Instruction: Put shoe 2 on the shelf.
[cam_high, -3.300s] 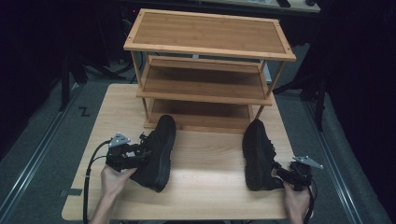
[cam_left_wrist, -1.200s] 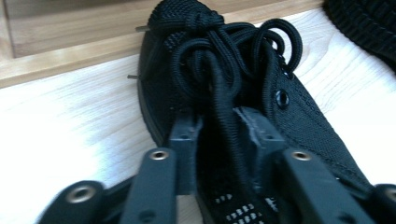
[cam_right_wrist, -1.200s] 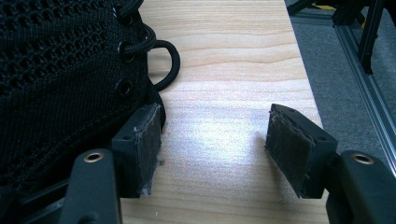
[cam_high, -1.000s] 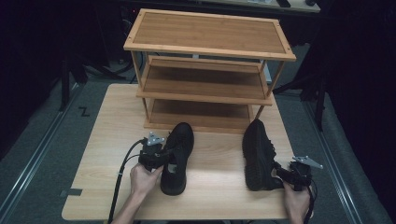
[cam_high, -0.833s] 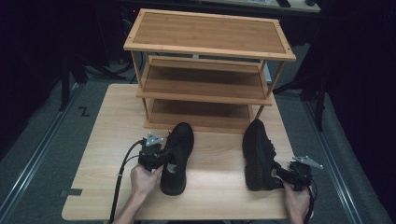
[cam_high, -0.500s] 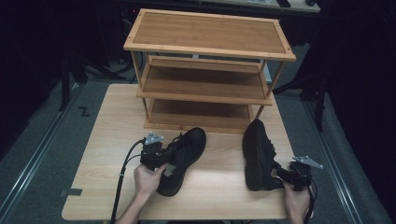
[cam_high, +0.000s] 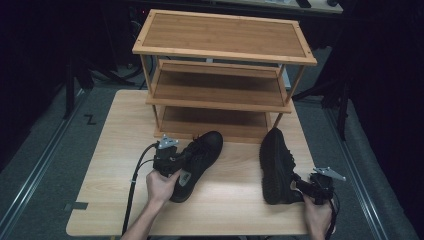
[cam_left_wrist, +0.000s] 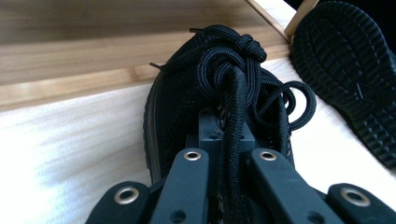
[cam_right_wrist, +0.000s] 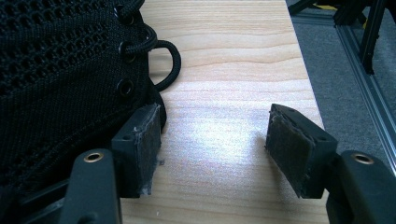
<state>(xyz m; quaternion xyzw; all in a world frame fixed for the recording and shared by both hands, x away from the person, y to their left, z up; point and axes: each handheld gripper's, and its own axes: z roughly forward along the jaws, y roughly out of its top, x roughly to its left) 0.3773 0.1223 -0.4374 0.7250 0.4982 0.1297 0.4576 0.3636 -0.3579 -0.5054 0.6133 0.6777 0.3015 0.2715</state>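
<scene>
Keeping your left hand-held gripper clamped on the tongue of the left shoe, steer its toe straight toward the rack's bottom shelf at frame centre, lifting clear of the counter.

A wooden three-tier rack stands on the table.

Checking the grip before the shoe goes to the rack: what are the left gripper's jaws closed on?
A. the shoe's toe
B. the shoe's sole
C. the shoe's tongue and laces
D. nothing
C: in the left gripper view, the left gripper pinches the tongue and laces of the left shoe.
</scene>
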